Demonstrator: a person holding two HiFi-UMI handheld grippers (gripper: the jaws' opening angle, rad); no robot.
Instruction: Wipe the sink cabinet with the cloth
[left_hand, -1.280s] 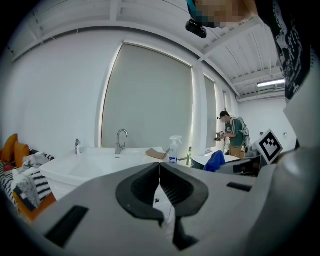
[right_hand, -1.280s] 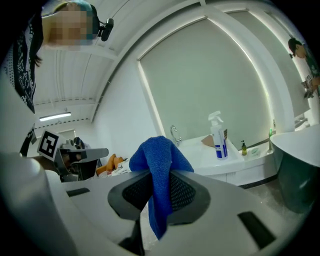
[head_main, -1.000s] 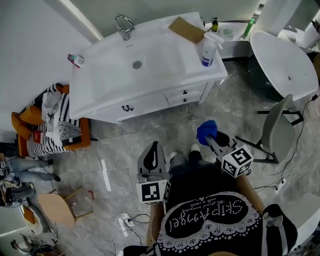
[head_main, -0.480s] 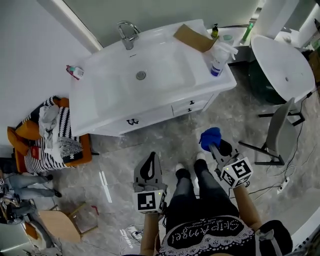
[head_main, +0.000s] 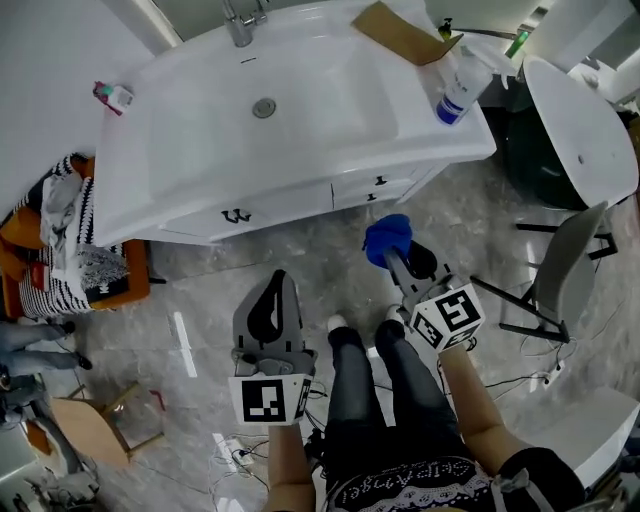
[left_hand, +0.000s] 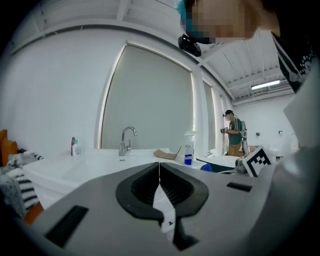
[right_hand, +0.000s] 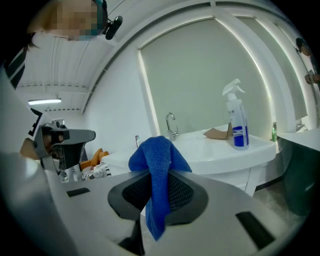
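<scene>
The white sink cabinet (head_main: 290, 205) fills the top of the head view, with its basin (head_main: 265, 107) and faucet (head_main: 238, 25). A blue cloth (head_main: 386, 238) is bunched at the tip of my right gripper (head_main: 392, 250), which is shut on it just in front of the cabinet drawers. In the right gripper view the blue cloth (right_hand: 157, 175) hangs between the jaws. My left gripper (head_main: 272, 305) is shut and holds nothing, lower left of the cabinet front. In the left gripper view the left gripper (left_hand: 159, 172) points at the faucet (left_hand: 126, 140).
A spray bottle (head_main: 461, 88) and a piece of cardboard (head_main: 404, 34) stand on the counter's right end. A small tube (head_main: 112, 95) lies at the left end. An orange seat with striped clothes (head_main: 60, 250) is left, a grey chair (head_main: 560, 270) and white tub (head_main: 580, 110) right.
The view has moved closer to the cabinet. Both grippers have come forward toward the cabinet front, the right one still holding the blue cloth.
</scene>
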